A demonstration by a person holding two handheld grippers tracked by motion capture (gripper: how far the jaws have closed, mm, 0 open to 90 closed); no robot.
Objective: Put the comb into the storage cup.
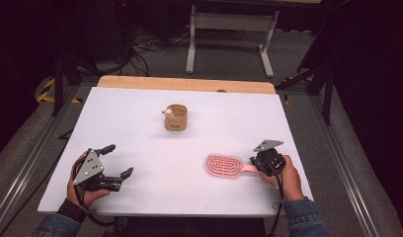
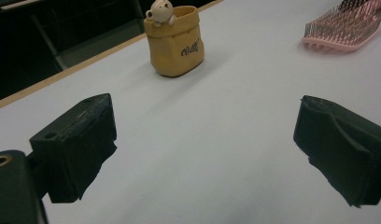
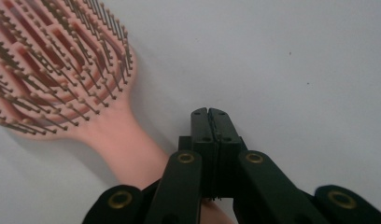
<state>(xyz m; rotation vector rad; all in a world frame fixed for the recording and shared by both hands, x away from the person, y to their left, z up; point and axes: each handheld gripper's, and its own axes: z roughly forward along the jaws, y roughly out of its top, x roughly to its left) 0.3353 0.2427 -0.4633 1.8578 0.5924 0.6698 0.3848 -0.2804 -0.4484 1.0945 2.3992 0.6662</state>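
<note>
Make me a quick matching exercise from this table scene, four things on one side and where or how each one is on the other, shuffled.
1. hairbrush
2. tan pouch
3. left gripper
4. right gripper

A. jaws wide apart, nothing between them
B. jaws pressed together beside a pink handle
C. standing upright mid-table, a small bear figure at its rim
D. lying bristles up near the table's right front

Pairs: 1-D, 2-C, 3-A, 4-B

Your sleeves (image 1: 302, 217) are blue denim; each black gripper carries a grey three-cornered plate (image 1: 89, 167), brass-coloured screws (image 3: 185, 157) and a trailing cable (image 1: 277, 200).
</note>
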